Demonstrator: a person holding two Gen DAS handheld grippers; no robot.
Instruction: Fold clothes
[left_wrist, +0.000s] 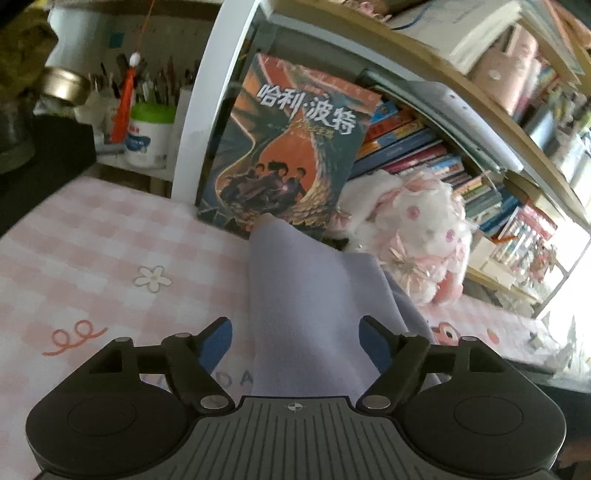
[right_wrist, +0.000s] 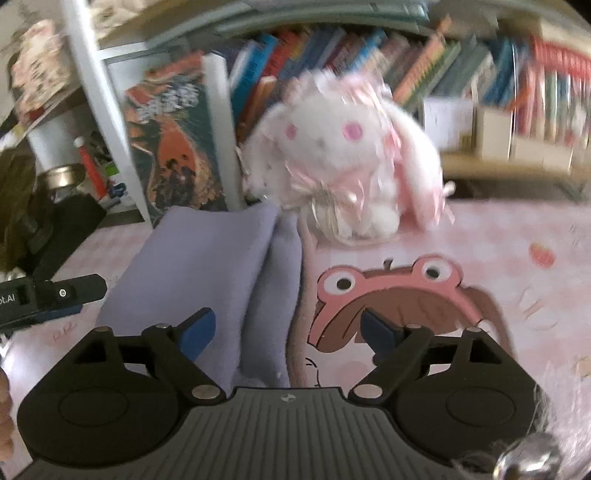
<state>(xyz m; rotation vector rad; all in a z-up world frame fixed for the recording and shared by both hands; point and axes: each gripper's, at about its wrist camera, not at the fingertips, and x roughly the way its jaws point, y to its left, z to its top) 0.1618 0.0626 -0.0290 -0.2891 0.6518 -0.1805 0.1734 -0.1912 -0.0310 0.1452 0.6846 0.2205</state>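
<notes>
Pink checked cloth (left_wrist: 92, 236) covered the desk. Both grippers, left (left_wrist: 295, 341) and right (right_wrist: 288, 334), hung released over the folded lilac garment (left_wrist: 306, 295), its long axis running toward 12 o'clock, ending near a book (left_wrist: 288, 147).

Folded cloth (left_wrist: 314, 314) lies on the surface (left_wrist: 92, 251), long axis running away toward the bookshelf (left_wrist: 424, 147). Book (left_wrist: 288, 147) stands upright behind the cloth's far end, leaning against the shelf. Plush toy (left_wrist: 417, 225) sits right of the book, just beside the cloth's far right corner. Left gripper (left_wrist: 295, 341) straddles the cloth's near end; right gripper (right_wrist: 288, 334) straddles its right edge. Cup of pens (left_wrist: 149, 129) stands left of the book, past the shelf post.
</notes>
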